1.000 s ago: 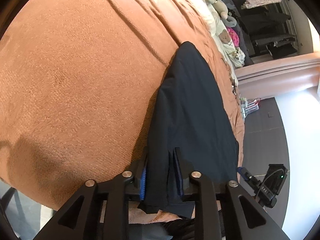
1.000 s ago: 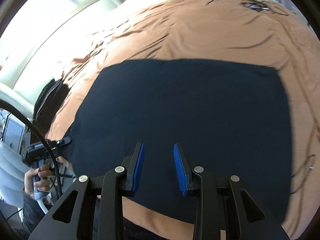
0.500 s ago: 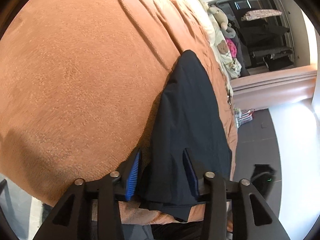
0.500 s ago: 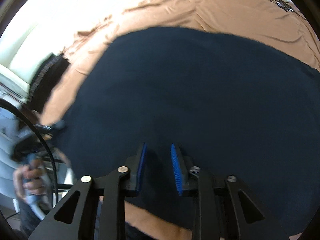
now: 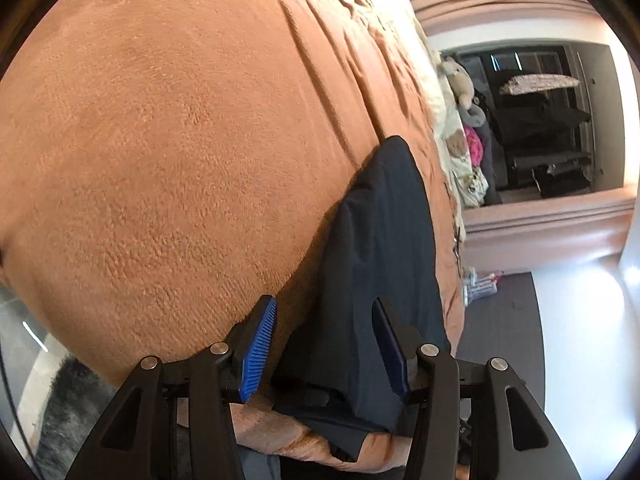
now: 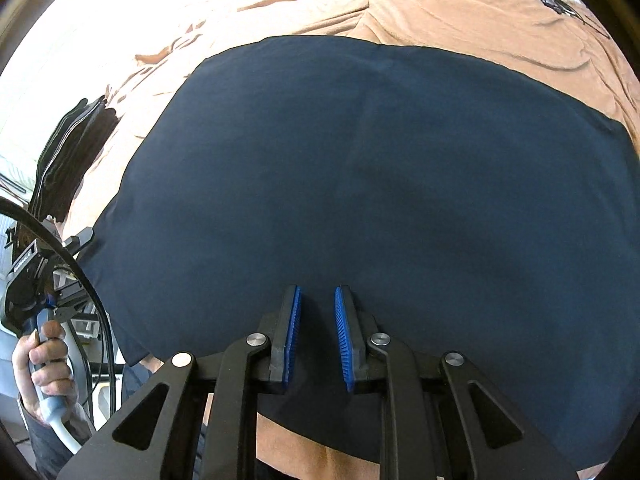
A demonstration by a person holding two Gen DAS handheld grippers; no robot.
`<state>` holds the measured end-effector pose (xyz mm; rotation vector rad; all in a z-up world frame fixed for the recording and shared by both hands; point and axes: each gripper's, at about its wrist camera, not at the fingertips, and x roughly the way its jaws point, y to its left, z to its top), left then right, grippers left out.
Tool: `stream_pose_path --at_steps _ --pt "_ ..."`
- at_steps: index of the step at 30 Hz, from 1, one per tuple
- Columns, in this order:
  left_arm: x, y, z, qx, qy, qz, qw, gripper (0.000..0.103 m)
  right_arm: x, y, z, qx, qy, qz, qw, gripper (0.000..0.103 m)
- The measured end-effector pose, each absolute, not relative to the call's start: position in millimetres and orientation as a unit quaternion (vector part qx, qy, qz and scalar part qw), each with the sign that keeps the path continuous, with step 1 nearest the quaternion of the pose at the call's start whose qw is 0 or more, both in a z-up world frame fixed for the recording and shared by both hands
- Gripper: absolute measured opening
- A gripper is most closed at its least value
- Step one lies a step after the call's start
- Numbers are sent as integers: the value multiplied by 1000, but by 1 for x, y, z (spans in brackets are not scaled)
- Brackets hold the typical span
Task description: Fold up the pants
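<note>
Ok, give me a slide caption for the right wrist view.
Right gripper, jaws closing, poised over dark navy pants spread flat on a tan blanket.

Pants [image 6: 380,184] lie flat on a blanket [image 5: 180,152] near its front edge; a folded garment [image 6: 68,160] sits to their left, apart.

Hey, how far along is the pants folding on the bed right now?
Done: the navy pants lie flat as a smooth folded panel on the orange blanket.

In hand: the left claw is opening, its pads off the pants' layered end. The right claw is closing low over the near edge, with nothing visibly pinched.

Left: probably another fold, though that's a guess.
</note>
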<state>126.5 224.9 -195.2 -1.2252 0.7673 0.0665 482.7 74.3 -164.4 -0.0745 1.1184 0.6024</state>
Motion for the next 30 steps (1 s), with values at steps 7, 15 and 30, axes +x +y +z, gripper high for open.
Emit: stream_pose_path --at_steps 7,15,30 --pt "124 221 -206 -571 357 48 738 16 498 87 -163 -32 522 271 808 15" --pt "124 219 -202 -561 360 54 744 14 531 113 -163 -27 520 242 819 15" --pt "123 219 -206 -567 354 43 742 10 561 147 -162 -25 513 207 833 15"
